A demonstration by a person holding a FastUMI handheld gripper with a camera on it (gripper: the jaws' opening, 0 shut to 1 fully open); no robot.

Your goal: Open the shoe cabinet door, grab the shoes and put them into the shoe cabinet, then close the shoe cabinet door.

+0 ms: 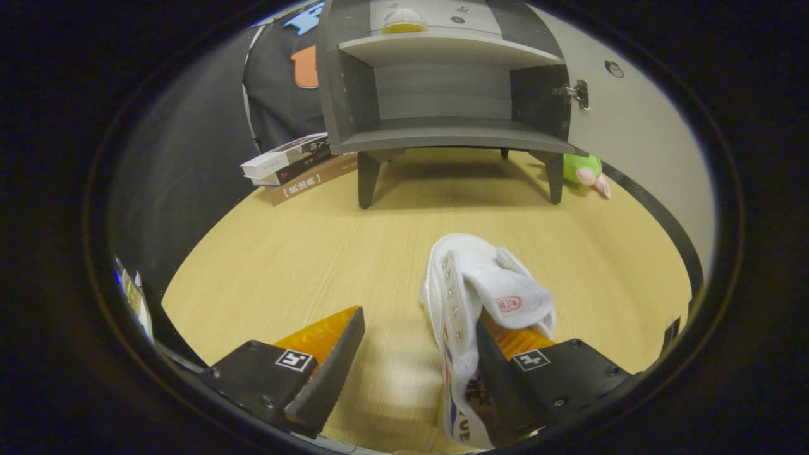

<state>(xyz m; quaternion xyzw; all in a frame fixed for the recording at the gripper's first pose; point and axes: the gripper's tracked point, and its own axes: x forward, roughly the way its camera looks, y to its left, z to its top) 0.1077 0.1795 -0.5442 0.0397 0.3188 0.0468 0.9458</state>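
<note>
On the pale wooden tabletop, a white shoe lies just ahead of the gripper, whose fingers stand wide apart; the right finger seems to sit inside the shoe's opening, the left one clear of it. Beyond, across bare table, the grey shoe cabinet stands on legs, door swung open to its right. Stacked books lie by its left leg, a green plush toy by the right.

Gripper: wedge-shaped fingers, square tag markers, small screws.
</note>
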